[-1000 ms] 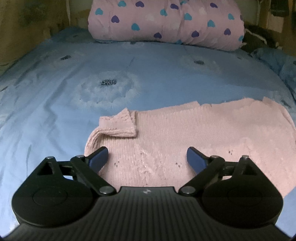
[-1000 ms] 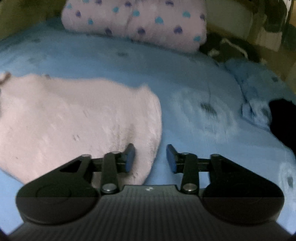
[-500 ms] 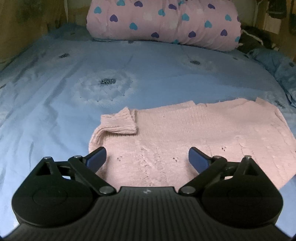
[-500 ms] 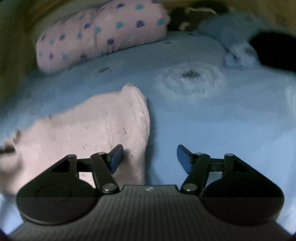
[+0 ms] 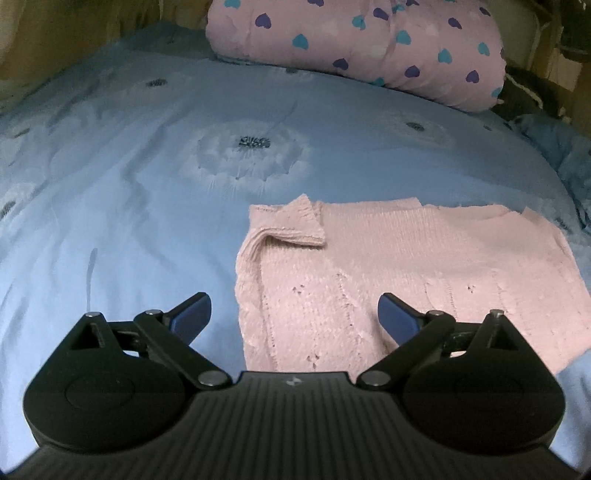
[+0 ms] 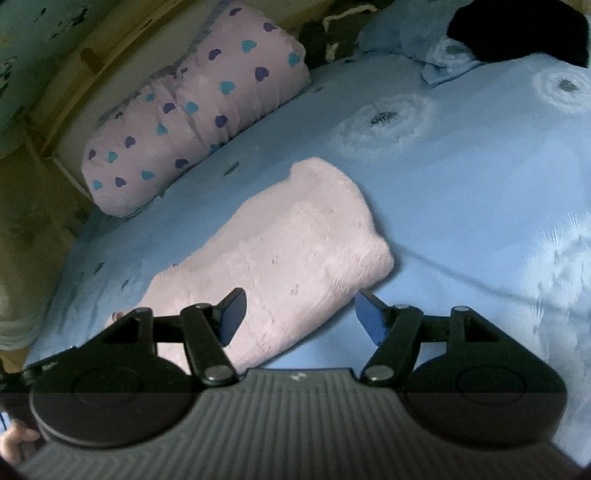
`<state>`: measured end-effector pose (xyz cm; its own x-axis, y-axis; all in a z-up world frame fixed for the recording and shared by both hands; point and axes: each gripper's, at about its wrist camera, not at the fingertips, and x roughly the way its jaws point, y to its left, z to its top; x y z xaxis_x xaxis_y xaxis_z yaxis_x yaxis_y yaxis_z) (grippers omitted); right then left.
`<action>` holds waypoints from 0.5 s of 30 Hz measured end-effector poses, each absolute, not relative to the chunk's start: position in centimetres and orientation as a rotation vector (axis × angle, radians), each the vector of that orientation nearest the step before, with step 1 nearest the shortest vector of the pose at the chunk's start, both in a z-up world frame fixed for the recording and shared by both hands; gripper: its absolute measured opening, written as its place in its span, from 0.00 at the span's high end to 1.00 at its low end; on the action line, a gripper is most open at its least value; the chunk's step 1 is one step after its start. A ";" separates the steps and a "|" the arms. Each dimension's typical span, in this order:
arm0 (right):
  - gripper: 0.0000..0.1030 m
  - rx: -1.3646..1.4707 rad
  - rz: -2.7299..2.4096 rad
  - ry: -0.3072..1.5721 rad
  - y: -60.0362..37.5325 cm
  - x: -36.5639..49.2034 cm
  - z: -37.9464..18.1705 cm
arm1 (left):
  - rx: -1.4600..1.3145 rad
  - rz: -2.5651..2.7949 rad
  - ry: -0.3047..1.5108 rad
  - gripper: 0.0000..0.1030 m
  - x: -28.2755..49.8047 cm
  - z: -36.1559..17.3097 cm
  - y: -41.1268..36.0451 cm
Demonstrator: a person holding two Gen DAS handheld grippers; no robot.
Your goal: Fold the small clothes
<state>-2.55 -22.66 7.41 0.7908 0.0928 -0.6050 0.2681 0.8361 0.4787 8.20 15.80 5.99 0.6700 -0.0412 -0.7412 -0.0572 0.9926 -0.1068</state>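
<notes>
A pink knitted garment [image 5: 388, 273] lies flat on the blue bedspread [image 5: 129, 192], with a sleeve cuff [image 5: 288, 229] folded over its far left corner. My left gripper [image 5: 293, 315] is open and empty, just above the garment's near left edge. In the right wrist view the same garment [image 6: 288, 251] lies folded, its right end rounded. My right gripper [image 6: 299, 314] is open and empty over the garment's near right corner, with the view tilted.
A pink pillow with blue and purple hearts [image 5: 362, 48] lies at the head of the bed and shows in the right wrist view [image 6: 192, 107]. A black item [image 6: 517, 29] and crumpled blue fabric [image 6: 413, 40] sit at the far right. Wooden bed frame [image 6: 74, 88] at left.
My right gripper opened wider, pulled back from the garment's right edge and tilted. My left gripper shifted left, so the garment now sits more to the right in its view.
</notes>
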 end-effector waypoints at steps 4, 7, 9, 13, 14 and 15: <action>0.34 0.563 -0.171 0.676 -21.6 -2.6 6.5 | -0.135 0.040 0.837 0.04 8.1 6.0 16.1; 0.34 0.598 -0.186 0.693 -21.4 -3.2 5.6 | -0.137 0.061 0.839 0.04 8.3 6.0 16.1; 0.34 0.615 -0.165 0.707 -20.9 -3.5 5.0 | -0.152 0.063 0.846 0.04 8.4 5.9 16.2; 0.36 0.613 -0.161 0.723 -20.6 -3.3 3.9 | -0.148 0.070 0.851 0.04 8.5 5.8 16.3; 0.36 0.622 -0.164 0.706 -20.8 -3.2 3.8 | -0.141 0.079 0.851 0.04 8.5 5.8 16.3; 0.36 0.643 -0.170 0.697 -21.2 -2.9 3.6 | -0.140 0.087 0.853 0.04 8.6 5.7 16.4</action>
<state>-2.91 -21.21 3.58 0.7621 0.0619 -0.6446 0.3524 0.7954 0.4931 8.60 16.38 5.71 0.6553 0.0205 -0.7551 -0.1329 0.9872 -0.0885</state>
